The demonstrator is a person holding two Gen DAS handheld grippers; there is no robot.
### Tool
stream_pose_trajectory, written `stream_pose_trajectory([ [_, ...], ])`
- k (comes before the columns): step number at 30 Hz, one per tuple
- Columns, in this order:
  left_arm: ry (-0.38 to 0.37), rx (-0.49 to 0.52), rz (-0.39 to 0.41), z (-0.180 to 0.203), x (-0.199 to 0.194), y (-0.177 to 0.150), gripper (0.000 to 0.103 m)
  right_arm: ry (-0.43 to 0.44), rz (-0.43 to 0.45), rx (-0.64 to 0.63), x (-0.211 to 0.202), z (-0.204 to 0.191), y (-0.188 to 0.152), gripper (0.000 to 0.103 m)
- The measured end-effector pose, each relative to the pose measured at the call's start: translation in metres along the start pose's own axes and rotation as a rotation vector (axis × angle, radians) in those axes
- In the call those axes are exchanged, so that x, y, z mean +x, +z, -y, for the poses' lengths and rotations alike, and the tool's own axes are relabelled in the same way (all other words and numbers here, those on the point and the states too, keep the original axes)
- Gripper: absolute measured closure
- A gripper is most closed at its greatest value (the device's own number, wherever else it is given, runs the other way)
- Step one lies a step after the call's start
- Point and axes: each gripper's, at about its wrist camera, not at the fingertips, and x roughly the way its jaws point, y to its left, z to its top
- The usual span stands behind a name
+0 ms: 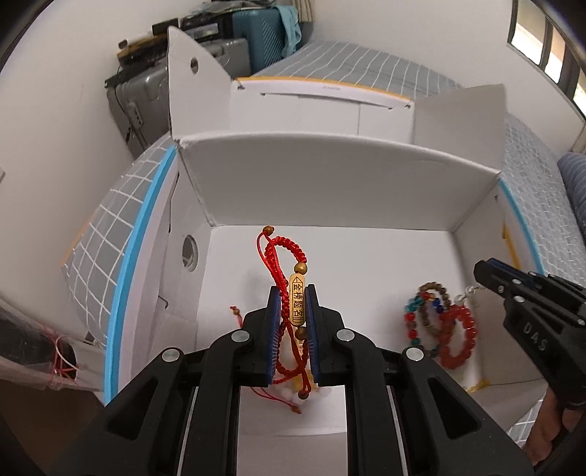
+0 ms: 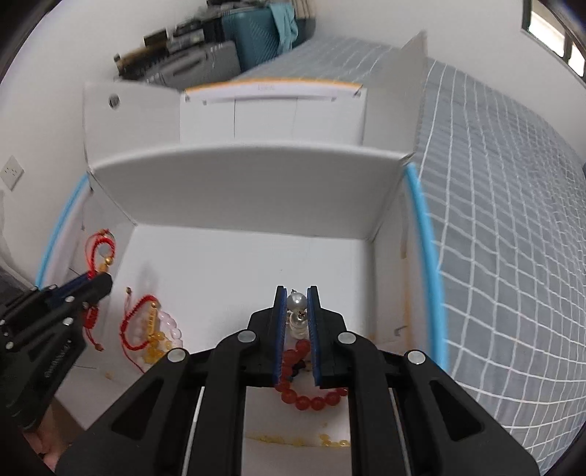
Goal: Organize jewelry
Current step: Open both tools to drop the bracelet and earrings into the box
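Observation:
My left gripper (image 1: 293, 293) is shut on a red braided cord bracelet (image 1: 284, 256) with a gold engraved charm (image 1: 297, 302), held above the floor of an open white cardboard box (image 1: 329, 172). My right gripper (image 2: 296, 293) is shut on a pearl earring (image 2: 296, 301) over a red bead bracelet (image 2: 311, 401). In the left wrist view the right gripper (image 1: 479, 274) is at the right, beside the red bead bracelet (image 1: 461, 337) and a multicoloured bead bracelet (image 1: 421, 311). In the right wrist view the left gripper (image 2: 99, 282) is at the left with the red cord bracelet (image 2: 99, 252).
More jewelry lies on the box floor: a red cord bracelet (image 2: 137, 318) with pale pink and yellow beads (image 2: 164, 337), and yellow beads (image 2: 329, 441) near the front. The box sits on a grey checked bed (image 2: 512, 219). Suitcases (image 1: 256, 33) stand by the far wall.

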Motion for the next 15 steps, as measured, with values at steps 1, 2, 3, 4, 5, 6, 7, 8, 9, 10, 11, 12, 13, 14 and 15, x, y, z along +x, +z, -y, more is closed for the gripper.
stream_pose_trajectory([
  [1, 0.002, 0.0, -0.003, 0.0, 0.001, 0.0, 0.09, -0.002, -0.008, -0.001, 0.004, -0.002, 0.001, 0.092],
  [2, 0.003, 0.0, -0.006, -0.001, 0.003, 0.0, 0.09, -0.006, -0.018, -0.002, 0.008, -0.004, 0.001, 0.092],
  [3, 0.001, 0.001, -0.01, -0.002, 0.005, 0.0, 0.088, -0.003, -0.025, 0.0, 0.009, -0.004, 0.002, 0.092],
  [4, 0.005, 0.001, -0.011, -0.003, 0.007, 0.0, 0.086, 0.002, -0.024, 0.005, 0.008, -0.004, 0.003, 0.092],
  [5, 0.01, -0.001, -0.011, -0.004, 0.008, -0.001, 0.086, -0.002, -0.015, 0.007, 0.006, -0.003, 0.003, 0.092],
  [6, 0.012, -0.004, -0.01, -0.005, 0.007, -0.001, 0.086, -0.007, -0.008, 0.009, 0.005, -0.003, 0.004, 0.091],
  [7, 0.008, -0.006, -0.008, -0.005, 0.005, -0.001, 0.086, -0.012, -0.006, 0.012, 0.004, -0.002, 0.004, 0.091],
  [8, 0.006, -0.009, 0.001, -0.005, 0.002, -0.001, 0.08, -0.009, -0.003, 0.017, 0.002, -0.001, 0.004, 0.083],
  [9, 0.008, -0.012, 0.011, -0.006, 0.001, 0.001, 0.068, -0.004, 0.006, 0.023, -0.002, 0.001, 0.002, 0.078],
  [10, 0.02, -0.016, 0.031, -0.007, -0.006, 0.0, 0.062, -0.004, 0.025, 0.031, -0.007, 0.002, 0.0, 0.067],
  [11, 0.023, -0.02, 0.043, -0.007, -0.011, -0.001, 0.052, -0.013, 0.052, 0.036, -0.015, 0.003, -0.002, 0.056],
  [12, 0.022, -0.028, 0.066, -0.008, -0.02, -0.004, 0.045, -0.018, 0.068, 0.037, -0.021, 0.004, -0.004, 0.053],
  [13, 0.015, -0.032, 0.081, -0.009, -0.028, -0.007, 0.041, -0.021, 0.09, 0.037, -0.029, 0.004, -0.006, 0.047],
  [14, 0.009, -0.036, 0.095, -0.01, -0.035, -0.01, 0.034, -0.023, 0.122, 0.038, -0.041, 0.003, -0.011, 0.04],
  [15, 0.003, -0.039, 0.117, -0.01, -0.045, -0.014, 0.03, -0.028, 0.146, 0.036, -0.049, 0.002, -0.014, 0.035],
])
